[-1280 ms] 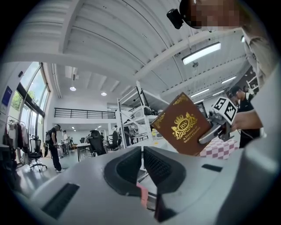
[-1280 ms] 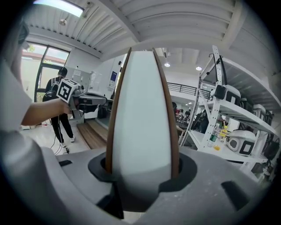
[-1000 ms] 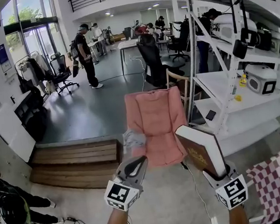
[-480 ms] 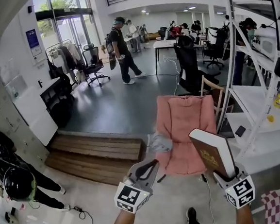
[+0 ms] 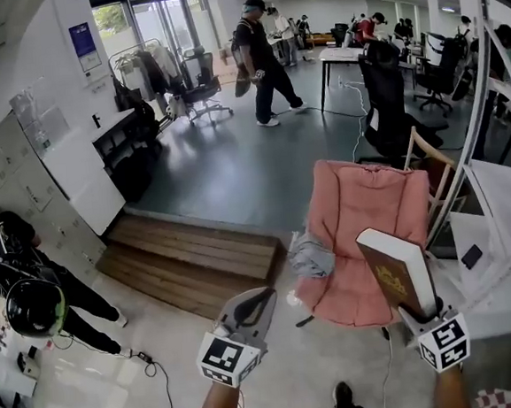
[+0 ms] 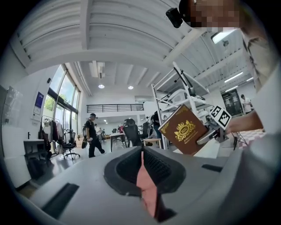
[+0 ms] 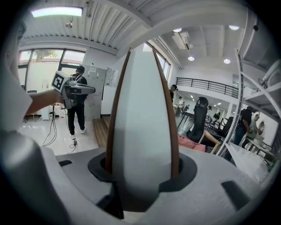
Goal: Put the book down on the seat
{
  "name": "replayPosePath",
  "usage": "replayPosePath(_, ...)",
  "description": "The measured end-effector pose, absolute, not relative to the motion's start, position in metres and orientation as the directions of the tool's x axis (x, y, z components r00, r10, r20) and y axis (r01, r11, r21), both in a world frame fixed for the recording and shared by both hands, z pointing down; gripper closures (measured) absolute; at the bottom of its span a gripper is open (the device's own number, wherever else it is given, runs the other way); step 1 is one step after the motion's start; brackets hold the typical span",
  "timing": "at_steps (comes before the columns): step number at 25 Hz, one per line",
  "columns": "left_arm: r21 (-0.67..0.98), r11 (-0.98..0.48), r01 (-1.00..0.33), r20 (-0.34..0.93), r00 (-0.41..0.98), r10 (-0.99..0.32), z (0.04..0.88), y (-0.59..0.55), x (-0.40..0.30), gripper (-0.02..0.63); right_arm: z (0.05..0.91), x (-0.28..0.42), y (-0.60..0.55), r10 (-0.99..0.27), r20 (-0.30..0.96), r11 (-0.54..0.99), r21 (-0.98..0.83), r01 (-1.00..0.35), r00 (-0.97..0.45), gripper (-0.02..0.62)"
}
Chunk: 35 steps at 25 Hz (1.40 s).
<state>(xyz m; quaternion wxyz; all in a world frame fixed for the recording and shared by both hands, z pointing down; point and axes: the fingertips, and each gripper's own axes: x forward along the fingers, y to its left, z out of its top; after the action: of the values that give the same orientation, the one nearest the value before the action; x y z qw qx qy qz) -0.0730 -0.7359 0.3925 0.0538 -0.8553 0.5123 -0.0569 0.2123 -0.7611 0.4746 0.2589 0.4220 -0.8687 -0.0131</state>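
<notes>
A brown book point(image 5: 397, 274) with a gold emblem stands upright in my right gripper point(image 5: 419, 310), whose jaws are shut on its lower end. It hangs over the front right of the pink padded chair point(image 5: 364, 212), above the seat point(image 5: 348, 301) and not touching it. In the right gripper view the book's white page edge point(image 7: 140, 118) fills the space between the jaws. My left gripper point(image 5: 251, 304) is shut and holds nothing, low and to the left of the chair. The left gripper view shows the book's cover point(image 6: 183, 130) off to the right.
A grey cloth point(image 5: 311, 254) lies on the chair's left edge. A wooden step point(image 5: 198, 255) is to the left, white shelving point(image 5: 502, 195) to the right, a black office chair point(image 5: 387, 98) behind. One person point(image 5: 261, 60) walks at the back; another point(image 5: 18, 282) is at the left edge.
The view has swung left, so the pink chair and shelving sit further right in the picture. Both grippers keep their poses, and the book stays gripped upright.
</notes>
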Motion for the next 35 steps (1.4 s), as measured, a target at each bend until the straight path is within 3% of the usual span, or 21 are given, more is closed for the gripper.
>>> replayPosePath(16, -0.086, -0.405, -0.91, 0.2, 0.383, -0.902, 0.511, -0.839, -0.098, 0.595, 0.615, 0.223, -0.935, -0.659, 0.588, 0.69, 0.225, -0.688, -0.469, 0.382)
replayPosePath(35, 0.027, -0.345, -0.938, 0.399, 0.327, -0.857, 0.676, -0.887, -0.11, 0.595, 0.879, 0.232, -1.044, -0.537, 0.775, 0.736, 0.239, -0.634, -0.332, 0.379)
